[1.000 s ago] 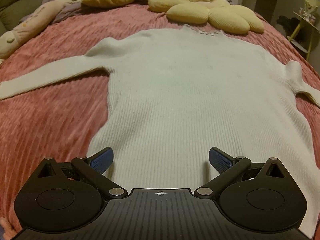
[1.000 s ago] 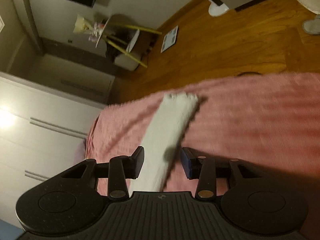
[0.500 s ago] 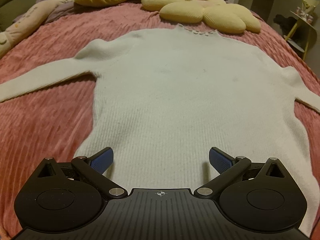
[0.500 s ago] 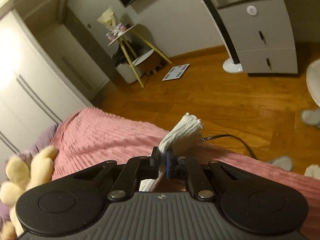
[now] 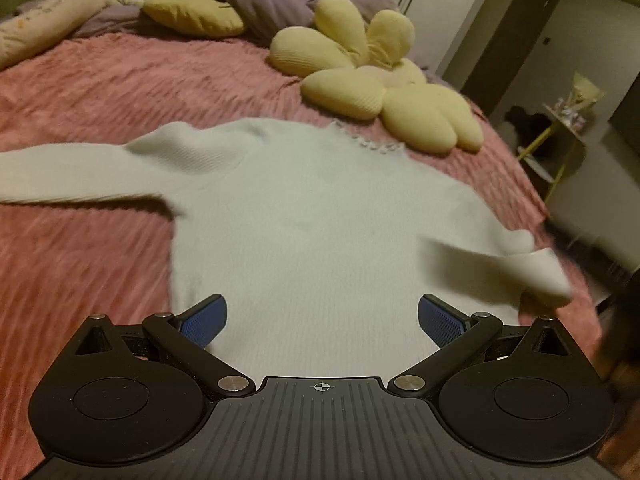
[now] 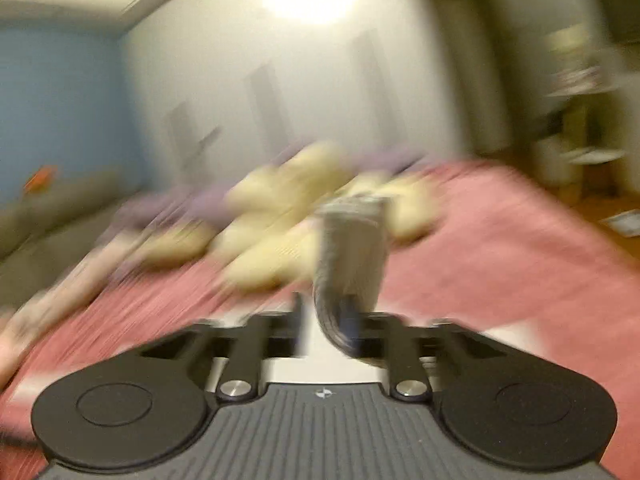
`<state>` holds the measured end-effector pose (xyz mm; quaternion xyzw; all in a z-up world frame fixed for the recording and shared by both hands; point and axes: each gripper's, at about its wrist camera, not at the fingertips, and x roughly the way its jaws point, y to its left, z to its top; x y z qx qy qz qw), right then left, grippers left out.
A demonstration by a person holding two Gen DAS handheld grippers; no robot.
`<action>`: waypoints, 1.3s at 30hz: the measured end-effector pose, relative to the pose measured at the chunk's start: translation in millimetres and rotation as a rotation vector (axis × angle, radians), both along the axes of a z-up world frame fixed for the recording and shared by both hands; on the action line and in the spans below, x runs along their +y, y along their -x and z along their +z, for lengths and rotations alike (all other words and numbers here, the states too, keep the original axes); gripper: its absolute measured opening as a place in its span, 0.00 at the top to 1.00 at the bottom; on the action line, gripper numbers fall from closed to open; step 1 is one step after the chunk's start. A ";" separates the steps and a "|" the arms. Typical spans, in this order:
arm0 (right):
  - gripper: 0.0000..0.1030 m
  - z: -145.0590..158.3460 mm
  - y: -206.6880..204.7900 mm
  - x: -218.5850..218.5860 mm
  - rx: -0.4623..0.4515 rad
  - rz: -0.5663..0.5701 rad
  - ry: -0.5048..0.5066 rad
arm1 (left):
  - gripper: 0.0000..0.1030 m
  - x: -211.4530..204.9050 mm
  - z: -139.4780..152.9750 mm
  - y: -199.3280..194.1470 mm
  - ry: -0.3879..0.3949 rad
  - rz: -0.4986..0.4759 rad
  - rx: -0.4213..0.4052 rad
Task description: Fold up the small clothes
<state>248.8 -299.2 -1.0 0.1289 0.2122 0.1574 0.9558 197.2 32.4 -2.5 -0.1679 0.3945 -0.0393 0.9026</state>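
Observation:
A white knit sweater [image 5: 320,216] lies flat on the pink bedspread [image 5: 80,256], collar toward the pillows. Its left sleeve [image 5: 72,176] stretches out to the left. My left gripper [image 5: 320,316] is open and empty, hovering over the sweater's lower body. My right gripper [image 6: 324,320] is shut on the right sleeve [image 6: 352,248], whose cuff stands up beyond the fingers. In the left wrist view that sleeve [image 5: 532,272] is lifted and folded inward over the right side of the sweater. The right wrist view is heavily blurred.
A yellow flower-shaped cushion [image 5: 372,92] sits just beyond the collar, with another yellow pillow [image 5: 192,16], a purple blanket [image 5: 264,4] and a long plush toy [image 5: 44,32] at the head of the bed. The bed's right edge [image 5: 560,216] drops to the floor beside a small side table [image 5: 568,120].
My right gripper closed on the right sleeve, lifted it and swung it in over the sweater, turning toward the pillows. My left gripper stayed open and tilted up slightly.

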 end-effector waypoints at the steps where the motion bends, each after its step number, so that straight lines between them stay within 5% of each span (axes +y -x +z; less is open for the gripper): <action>1: 0.41 -8.8 4.0 12.5 0.008 0.005 -0.004 | 0.00 -1.4 -0.5 -5.6 0.003 -0.014 0.001; 6: 0.51 -40.1 17.4 4.1 0.149 -0.075 -0.116 | 0.00 -21.4 -11.2 -46.7 0.087 -0.118 0.030; 14: 0.53 -56.7 57.7 -47.8 0.192 -0.157 -0.147 | 0.01 -77.9 -47.7 -132.3 0.212 -0.209 0.114; 18: 0.53 -67.0 63.7 -65.2 0.213 -0.184 -0.192 | 0.29 -91.6 -71.3 -155.8 0.239 -0.213 0.194; 26: 0.53 -85.2 63.2 -82.8 0.245 -0.233 -0.250 | 0.32 -97.5 -85.2 -173.0 0.336 -0.200 0.235; 27: 0.53 -84.6 62.1 -82.1 0.245 -0.234 -0.251 | 0.51 -99.3 -84.2 -174.2 0.352 -0.210 0.231; 28: 0.53 -84.4 61.9 -81.7 0.246 -0.235 -0.250 | 0.83 -102.2 -83.6 -175.7 0.356 -0.230 0.239; 33: 0.53 -73.2 58.6 -84.0 0.230 -0.251 -0.236 | 0.85 -103.1 -65.7 -169.6 0.294 -0.267 0.229; 39: 0.53 -49.1 44.7 -82.9 0.163 -0.248 -0.223 | 0.85 -35.8 -30.3 -153.3 0.267 -0.196 0.109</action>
